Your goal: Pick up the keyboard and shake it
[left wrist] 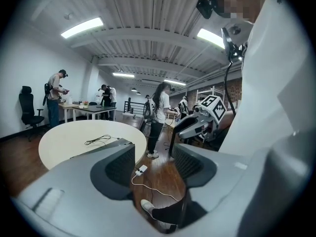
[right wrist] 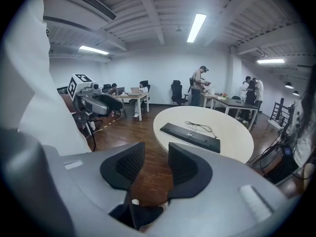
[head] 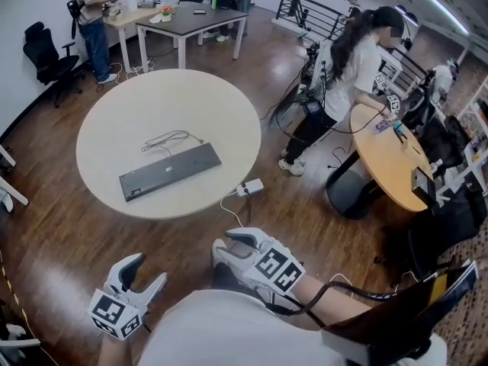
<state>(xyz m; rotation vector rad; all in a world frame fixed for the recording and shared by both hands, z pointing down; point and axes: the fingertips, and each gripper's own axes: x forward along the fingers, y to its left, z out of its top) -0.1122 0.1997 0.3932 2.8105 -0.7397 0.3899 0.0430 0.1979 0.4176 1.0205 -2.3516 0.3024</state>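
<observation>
Black keyboard (head: 170,171) lies on round table (head: 213,105) (untouched)

On the round desk (head: 114,120), toward its near side: keyboard (head: 170,171), lying aslant, left end nearer, right end farther back. Just behind the keyboard, on the same desk: loose cable (head: 169,139). On the floor (head: 46,227), just off the desk's near right rim: adapter (head: 250,187), with a cord (head: 231,208) trailing forward from it. Well before the desk, close to the body: left hand-held gripper (head: 149,271) at left, right hand-held gripper (head: 223,244) at right, both apart from desk and keyboard. Far right: second desk (head: 389,166), a person (head: 343,75) standing at its left side. Behind the round desk: long desk (head: 191,20). Far left, by the wall: chair (head: 46,56).
</observation>
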